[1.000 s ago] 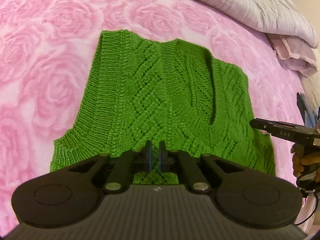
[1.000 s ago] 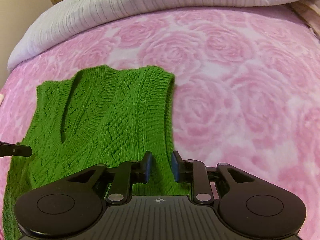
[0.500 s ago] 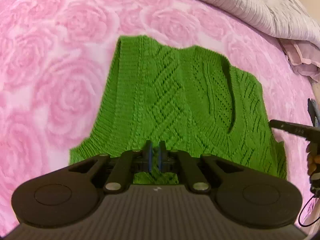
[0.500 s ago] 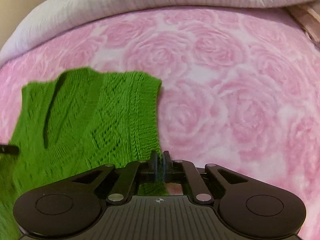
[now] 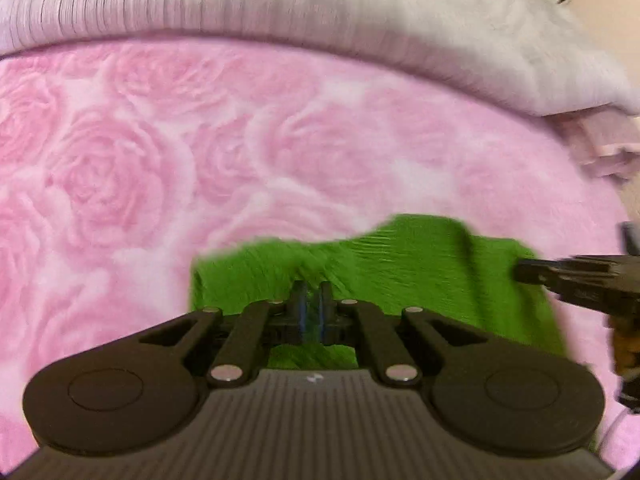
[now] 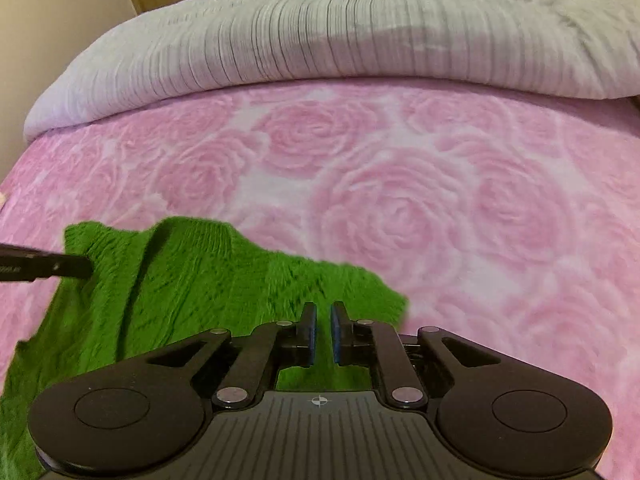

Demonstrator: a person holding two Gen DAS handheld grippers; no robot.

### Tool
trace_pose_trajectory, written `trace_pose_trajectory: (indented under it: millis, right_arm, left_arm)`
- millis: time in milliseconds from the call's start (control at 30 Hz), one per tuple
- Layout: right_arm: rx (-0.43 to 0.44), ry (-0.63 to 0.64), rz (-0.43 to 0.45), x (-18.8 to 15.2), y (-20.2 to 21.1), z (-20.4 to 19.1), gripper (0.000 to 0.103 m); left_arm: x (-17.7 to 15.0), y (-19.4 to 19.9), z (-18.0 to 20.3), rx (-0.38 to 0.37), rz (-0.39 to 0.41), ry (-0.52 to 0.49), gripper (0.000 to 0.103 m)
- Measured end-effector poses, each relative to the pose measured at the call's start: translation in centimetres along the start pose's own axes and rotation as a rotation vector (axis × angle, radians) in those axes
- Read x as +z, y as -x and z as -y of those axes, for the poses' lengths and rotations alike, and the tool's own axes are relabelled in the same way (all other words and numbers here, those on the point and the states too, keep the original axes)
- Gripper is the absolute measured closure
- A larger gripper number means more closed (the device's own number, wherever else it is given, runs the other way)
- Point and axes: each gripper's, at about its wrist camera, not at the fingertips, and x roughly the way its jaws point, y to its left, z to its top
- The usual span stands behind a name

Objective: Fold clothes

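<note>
Knitwear fills the lower part of both wrist views: a green knitted vest [image 6: 192, 300] lies bunched on the pink rose-patterned blanket [image 6: 400, 208], with a grey ribbed duvet [image 6: 320, 36] heaped at the far edge of the bed. The left gripper [image 5: 311, 300] has its jaws drawn close together with green knit showing around and behind them, so it appears to be pinching the near edge of the vest, though motion blur hides the contact. The right gripper [image 6: 322, 334] has a narrow gap between its blue pads and green fabric beneath it; whether it clamps the hem or has just let go cannot be told. Each gripper shows at the side of the other's view, so the garment's long axis runs across between them, one hand at each end of the near edge. The fold seems midway, and the coming move likely depends on carrying that edge straight away from the jaws toward the far side, both ends level.
</note>
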Motion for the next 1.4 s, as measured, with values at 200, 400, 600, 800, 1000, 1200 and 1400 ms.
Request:
trace_pose_trajectory:
  millis: [200, 400, 600, 800, 1000, 1200, 1400]
  right_arm:
    - [0.002, -0.048, 0.006, 1.8, -1.3, 1.1, 0.092]
    - [-0.017, -0.056, -0.010, 1.7, -1.3, 1.9, 0.091]
    - [-0.055, -0.095, 0.024, -0.3, 3.1, 1.5, 0.090]
    - [-0.023, -0.132, -0.025, -5.9, 8.3, -1.9, 0.086]
    - [-0.118, -0.079, -0.098, -12.8, 9.3, -5.4, 0.086]
    - [-0.180, -0.033, -0.087, -16.7, 13.6, -6.5, 0.085]
    - [-0.149, -0.040, -0.146, -23.0, 15.9, -6.5, 0.082]
  left_arm:
    - [1.9, -1.6, -2.1, -0.011, 0.014, 0.027, 0.101]
    - [1.2, -1.0, -2.2, 0.024, 0.006, -0.056, 0.101]
    - [-1.6, 3.6, -1.7, 0.104, 0.048, -0.054, 0.101]
    - [-7.5, 8.0, 2.2, -0.032, -0.008, -0.089, 0.100]
    - [-14.4, 7.4, 6.2, -0.004, -0.068, -0.200, 0.100]
    - [-16.8, 11.6, 6.8, 0.092, -0.041, -0.207, 0.100]
    - [-23.8, 14.3, 7.5, 0.208, -0.099, -0.182, 0.100]
